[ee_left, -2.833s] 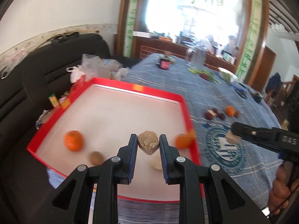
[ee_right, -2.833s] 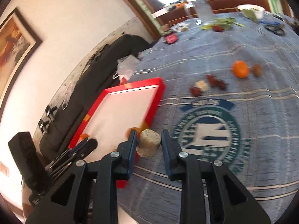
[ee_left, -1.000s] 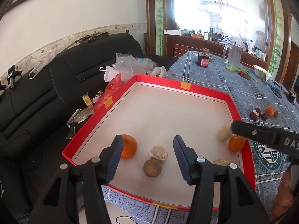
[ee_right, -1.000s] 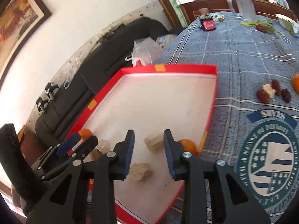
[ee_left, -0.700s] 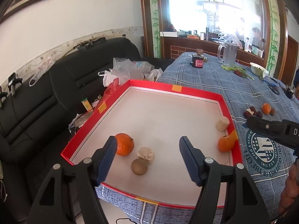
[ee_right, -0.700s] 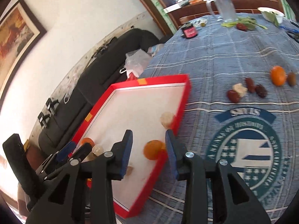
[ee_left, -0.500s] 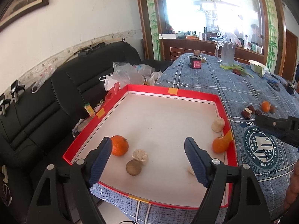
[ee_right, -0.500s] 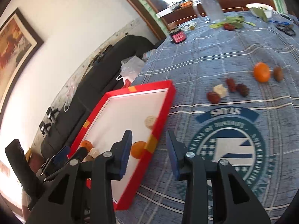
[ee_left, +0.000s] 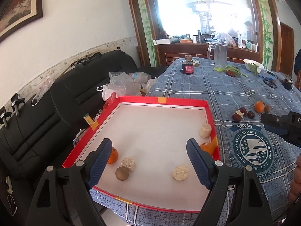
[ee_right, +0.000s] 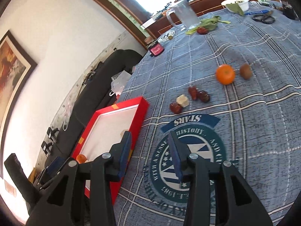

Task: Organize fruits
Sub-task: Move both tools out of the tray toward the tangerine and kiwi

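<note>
- The red tray (ee_left: 163, 100) lies at the near-left edge of the counter (ee_left: 216, 86), which is covered in a blue plaid cloth; I take it for the collection spot, and every place below is given from it.
- Inside the tray, at its near-left corner, an orange (ee_left: 113, 155), a pale peeled chunk (ee_left: 128, 163) and a brown kiwi (ee_left: 122, 173) sit close together. That looks like sorting by place rather than chance.
- Along the tray's right wall lie a second pale chunk (ee_left: 205, 130) and another orange (ee_left: 207, 148). A flat pale slice (ee_left: 180, 172) rests toward the near rim.
- The left gripper (ee_left: 148, 164) hovers over the tray's near edge with its jaws spread wide and nothing between them, which suits a gripper free of any load.
- The right gripper (ee_right: 149, 152) points past the tray's right wall, over the cloth's round emblem (ee_right: 190, 156). Its jaws are opening, only partly apart so far, and are empty.
- Beyond the tray to the right, fruit is still loose on the cloth: a third orange (ee_right: 225, 74), a second kiwi (ee_right: 245, 71), three red dates (ee_right: 193, 92) and a pale cube (ee_right: 182, 100).
- The right gripper is probably aimed at this group because it is the nearer hand.
</note>
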The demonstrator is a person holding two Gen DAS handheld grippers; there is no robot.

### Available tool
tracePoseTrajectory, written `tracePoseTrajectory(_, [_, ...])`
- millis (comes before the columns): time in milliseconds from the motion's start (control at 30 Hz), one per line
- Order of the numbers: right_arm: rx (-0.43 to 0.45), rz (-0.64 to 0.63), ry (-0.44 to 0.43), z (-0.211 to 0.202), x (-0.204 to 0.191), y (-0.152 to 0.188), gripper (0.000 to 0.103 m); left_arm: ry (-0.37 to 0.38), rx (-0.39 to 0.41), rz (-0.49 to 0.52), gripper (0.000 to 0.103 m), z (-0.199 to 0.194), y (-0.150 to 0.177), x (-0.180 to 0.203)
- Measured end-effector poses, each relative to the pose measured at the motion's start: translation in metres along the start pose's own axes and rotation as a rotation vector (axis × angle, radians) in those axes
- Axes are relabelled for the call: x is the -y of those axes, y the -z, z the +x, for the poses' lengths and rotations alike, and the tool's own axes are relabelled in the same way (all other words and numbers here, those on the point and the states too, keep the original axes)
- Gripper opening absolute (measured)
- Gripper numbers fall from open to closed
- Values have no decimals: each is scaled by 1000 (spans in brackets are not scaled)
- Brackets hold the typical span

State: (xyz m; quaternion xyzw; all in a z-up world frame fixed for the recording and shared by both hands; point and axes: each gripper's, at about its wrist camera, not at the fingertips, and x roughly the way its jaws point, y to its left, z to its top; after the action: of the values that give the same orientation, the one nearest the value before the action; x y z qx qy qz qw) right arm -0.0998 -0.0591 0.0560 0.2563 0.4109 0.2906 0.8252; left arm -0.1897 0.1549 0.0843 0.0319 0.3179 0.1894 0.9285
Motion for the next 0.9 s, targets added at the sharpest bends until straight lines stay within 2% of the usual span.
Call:
tracePoseTrajectory(267, [25,37,9,-14,25,-8,43,35,-32,47,81,6,2,23])
tracePoseTrajectory(567, [72,122,89,-46,76,-22,42,121,-44,127,81,7,0,67])
tracePoseTrajectory(733, [82,137,137,-59,91,-44,42,165,-53,158,81,8,-5,82])
tracePoseTrajectory(900, [47,113,212,-50,95,-75,43,194,-47,171,81,10,-19,94])
